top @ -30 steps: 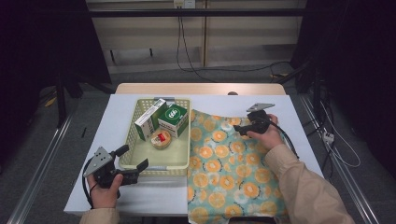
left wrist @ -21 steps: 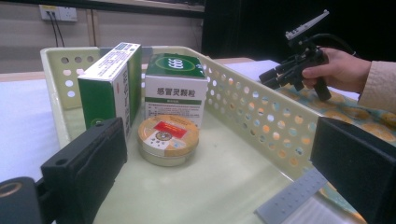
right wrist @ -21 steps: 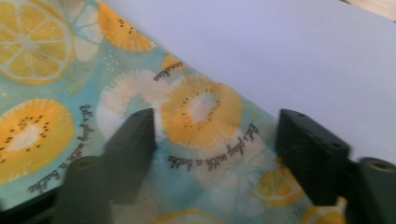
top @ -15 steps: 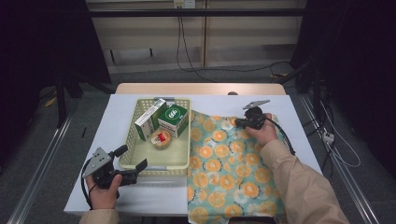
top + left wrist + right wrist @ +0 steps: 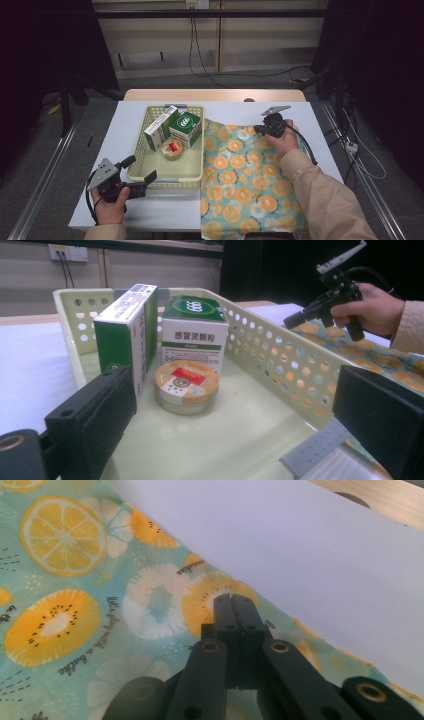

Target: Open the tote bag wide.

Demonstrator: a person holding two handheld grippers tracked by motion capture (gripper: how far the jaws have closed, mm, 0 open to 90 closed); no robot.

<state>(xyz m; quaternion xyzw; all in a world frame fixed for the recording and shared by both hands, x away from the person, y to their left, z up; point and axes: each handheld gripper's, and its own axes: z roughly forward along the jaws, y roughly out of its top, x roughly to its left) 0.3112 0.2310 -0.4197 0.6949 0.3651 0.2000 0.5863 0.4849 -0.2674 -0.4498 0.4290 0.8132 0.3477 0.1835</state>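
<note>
Right gripper view: right tool (image 5: 233,599), jaws together, on the fruit-print cloth (image 5: 75,605) near its edge; left tool (image 5: 136,174) spread wide beside the basket (image 5: 195,170).

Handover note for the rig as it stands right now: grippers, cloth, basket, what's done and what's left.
Right gripper: jaws shut at the far edge of the fruit-print cloth; whether cloth is pinched, can't tell.
Left gripper: open, at the basket near rim, holding nothing.
Basket holds two green boxes and a round tin.
Done: cloth lies flat beside the basket.
Left: probably lift the cloth edge; basket uncovered.
</note>
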